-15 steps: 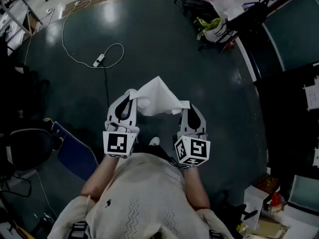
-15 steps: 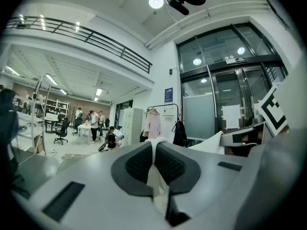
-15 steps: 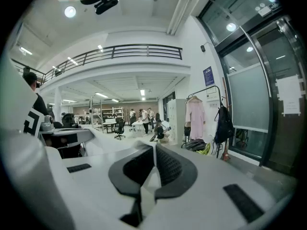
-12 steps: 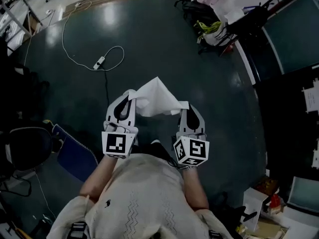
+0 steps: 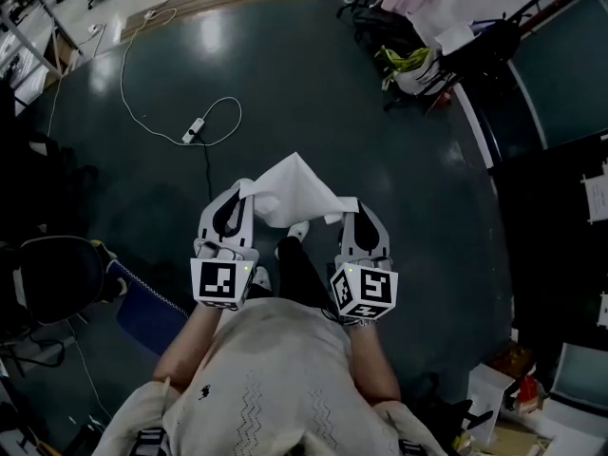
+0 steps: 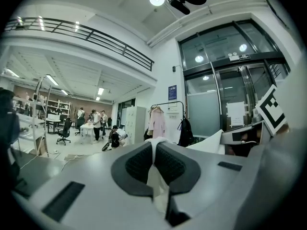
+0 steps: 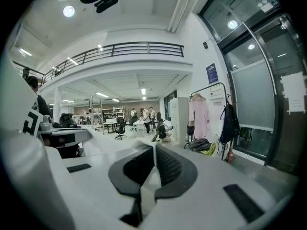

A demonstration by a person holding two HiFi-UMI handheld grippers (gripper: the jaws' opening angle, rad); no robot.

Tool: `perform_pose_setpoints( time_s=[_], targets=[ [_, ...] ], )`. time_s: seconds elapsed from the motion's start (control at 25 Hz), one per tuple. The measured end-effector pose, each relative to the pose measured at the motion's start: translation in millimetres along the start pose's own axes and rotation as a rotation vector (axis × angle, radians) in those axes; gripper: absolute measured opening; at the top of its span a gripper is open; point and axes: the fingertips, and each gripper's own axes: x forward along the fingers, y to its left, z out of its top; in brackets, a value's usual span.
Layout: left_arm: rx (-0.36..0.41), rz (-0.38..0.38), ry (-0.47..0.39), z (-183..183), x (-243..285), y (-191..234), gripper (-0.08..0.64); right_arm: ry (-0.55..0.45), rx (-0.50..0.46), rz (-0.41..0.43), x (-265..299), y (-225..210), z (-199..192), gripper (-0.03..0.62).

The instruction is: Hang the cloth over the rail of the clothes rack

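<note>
Dark glossy floor [image 5: 313, 84] of an open workroom is lying below, with a power strip [image 5: 193, 130] resting on it. Left gripper [image 5: 243, 190] and right gripper [image 5: 352, 207] are each clamping shut on a corner of the white cloth [image 5: 293, 188], which is spanning between them in the air, well apart from the clothes rack [image 7: 209, 110] by the glass wall.

Open-plan office/lab hall: mezzanine railing [image 7: 139, 47] overhead, desks [image 7: 111, 123] and office chairs [image 7: 120, 129] far back, people [image 7: 146, 115] around them, glass doors [image 6: 225, 107] right, clothes rack [image 7: 209, 86] near them, power strip [image 5: 193, 129] on the dark floor [image 5: 313, 84].
</note>
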Motion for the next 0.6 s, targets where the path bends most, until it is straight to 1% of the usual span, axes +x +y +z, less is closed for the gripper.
perform_pose_setpoints(
  time_s=[0.08, 0.2, 0.36, 0.44, 0.6],
  targets=[
    [0.030, -0.008, 0.051, -9.9, 15.9, 1.7, 0.015, 0.008, 0.008, 0.001, 18.0, -8.7, -2.1, 0.021],
    [0.032, 0.006, 0.053, -12.4, 49.2, 5.1, 0.015, 0.017, 0.021, 0.010, 50.6, -26.7, -1.8, 0.021],
    [0.060, 0.023, 0.099, -17.7, 95.0, 13.3, 0.015, 0.036, 0.039, 0.031, 99.2, -48.6, 1.1, 0.021],
    [0.056, 0.037, 0.107, -18.7, 124.4, 17.4, 0.015, 0.043, 0.046, 0.047, 126.8, -60.8, 4.9, 0.021],
    [0.021, 0.074, 0.137, -21.1, 190.6, 19.8, 0.015, 0.063, 0.041, 0.101, 182.4, -89.8, 19.6, 0.021]
  ],
)
